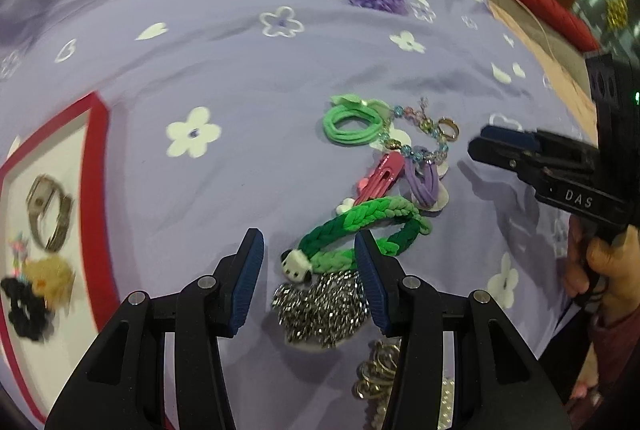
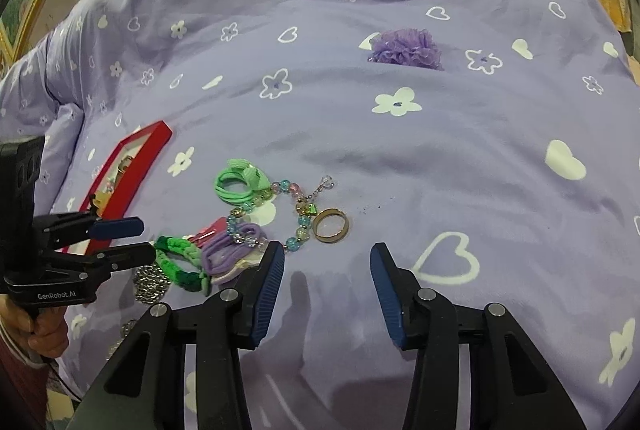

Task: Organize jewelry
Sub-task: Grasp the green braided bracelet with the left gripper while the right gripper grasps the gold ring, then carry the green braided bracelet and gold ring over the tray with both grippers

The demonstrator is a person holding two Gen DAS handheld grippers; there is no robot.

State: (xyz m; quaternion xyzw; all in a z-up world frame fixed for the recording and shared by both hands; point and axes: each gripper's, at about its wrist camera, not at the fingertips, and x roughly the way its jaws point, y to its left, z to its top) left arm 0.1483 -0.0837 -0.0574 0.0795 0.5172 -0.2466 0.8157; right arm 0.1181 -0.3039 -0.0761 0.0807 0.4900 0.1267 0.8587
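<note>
A pile of jewelry lies on the purple bedsheet: a green braided bracelet [image 1: 360,226], a silver chain heap [image 1: 320,306], a pink hair clip [image 1: 380,177], a purple hair tie [image 1: 422,181], a light green hair tie [image 1: 350,123], a beaded bracelet [image 2: 296,213] and a gold ring [image 2: 330,225]. My left gripper [image 1: 308,270] is open and empty, just above the green bracelet and chain. My right gripper [image 2: 326,290] is open and empty, hovering just short of the ring. It also shows in the left wrist view [image 1: 504,145]. A red-rimmed tray [image 1: 94,189] at the left holds a watch [image 1: 48,213].
A purple scrunchie [image 2: 406,47] lies farther back on the sheet. The tray also holds a black scrunchie [image 1: 24,306] and a tan hair piece [image 1: 52,278]. More metal rings [image 1: 376,374] lie under my left gripper. A red cushion [image 1: 552,13] lies beyond the bed edge.
</note>
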